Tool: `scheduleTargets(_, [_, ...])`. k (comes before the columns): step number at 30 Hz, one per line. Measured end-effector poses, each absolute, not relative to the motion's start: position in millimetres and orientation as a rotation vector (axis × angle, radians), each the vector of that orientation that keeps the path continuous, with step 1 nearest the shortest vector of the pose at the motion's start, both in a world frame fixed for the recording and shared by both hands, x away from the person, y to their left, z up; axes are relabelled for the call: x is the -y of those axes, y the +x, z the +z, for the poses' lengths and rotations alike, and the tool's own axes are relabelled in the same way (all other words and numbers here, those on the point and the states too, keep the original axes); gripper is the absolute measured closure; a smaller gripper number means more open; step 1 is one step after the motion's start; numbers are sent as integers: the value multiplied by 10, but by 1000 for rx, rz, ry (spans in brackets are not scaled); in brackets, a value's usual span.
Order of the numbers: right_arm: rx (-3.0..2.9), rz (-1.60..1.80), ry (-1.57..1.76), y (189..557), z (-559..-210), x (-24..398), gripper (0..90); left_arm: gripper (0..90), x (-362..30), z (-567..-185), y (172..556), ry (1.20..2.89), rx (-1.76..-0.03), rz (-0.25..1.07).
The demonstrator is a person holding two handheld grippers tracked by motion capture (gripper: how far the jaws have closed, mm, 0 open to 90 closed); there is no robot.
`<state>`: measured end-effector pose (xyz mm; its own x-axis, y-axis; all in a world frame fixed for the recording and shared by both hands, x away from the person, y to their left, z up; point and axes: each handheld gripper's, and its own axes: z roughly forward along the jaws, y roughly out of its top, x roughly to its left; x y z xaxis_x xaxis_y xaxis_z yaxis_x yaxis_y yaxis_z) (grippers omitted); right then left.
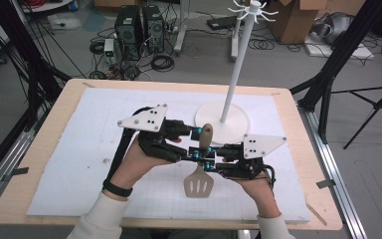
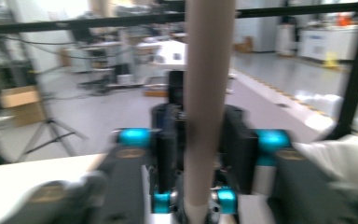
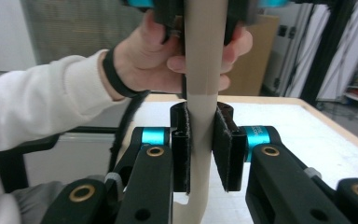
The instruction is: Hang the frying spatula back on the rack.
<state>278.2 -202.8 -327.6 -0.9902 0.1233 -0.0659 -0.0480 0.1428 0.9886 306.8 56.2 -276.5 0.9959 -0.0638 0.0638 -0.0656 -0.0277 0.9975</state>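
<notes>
Now we hand over the spatula (image 1: 200,172), held upright between both tools: right gripper (image 3: 200,147) pinches its neck; left gripper (image 1: 199,133), above, has loosened on the handle. Keep the right pinch firm before withdrawing left.

My workplace is a robotics laboratory. The wooden tabletop (image 1: 40,164) stands inside a frame of black struts (image 1: 335,55). Behind it on the grey concrete floor (image 1: 278,64) are two computer towers (image 1: 139,31), coiled cables (image 1: 162,62), cardboard boxes (image 1: 298,20) and a black tripod (image 1: 378,102). My left gripper view looks across a wide hall with workbenches (image 2: 326,44).
</notes>
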Motion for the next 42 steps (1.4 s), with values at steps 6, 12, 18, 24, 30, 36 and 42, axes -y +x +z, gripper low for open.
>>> scheduleTargets(6, [-2246, 2002, 117, 2872, -3267, 2174, 782, 400, -769, -2770, 3037, 1591, 41, 58])
scheduleTargets(12, [-2238, 1982, 188, 3005, -3211, 2291, 782, 303, -1039, -2898, 2958, 1592, 3, 58])
scheduleTargets(18, [-2221, 1951, 241, 3161, -3091, 2380, 782, 224, -1386, -3219, 2795, 1635, -33, 61])
scheduleTargets(24, [-2209, 1918, 261, 3337, -2905, 2445, 782, 180, -1593, -3455, 2631, 1681, -47, 71])
scheduleTargets(30, [-2168, 1897, 312, 3505, -2712, 2492, 782, 164, -1707, -3647, 2497, 1688, -62, 66])
scheduleTargets(36, [-2151, 1870, 374, 3651, -2568, 2506, 782, 165, -1757, -3781, 2406, 1704, -64, 95])
scheduleTargets(42, [-2122, 1842, 457, 3867, -2414, 2454, 782, 165, -1842, -3862, 2363, 1677, -77, 92])
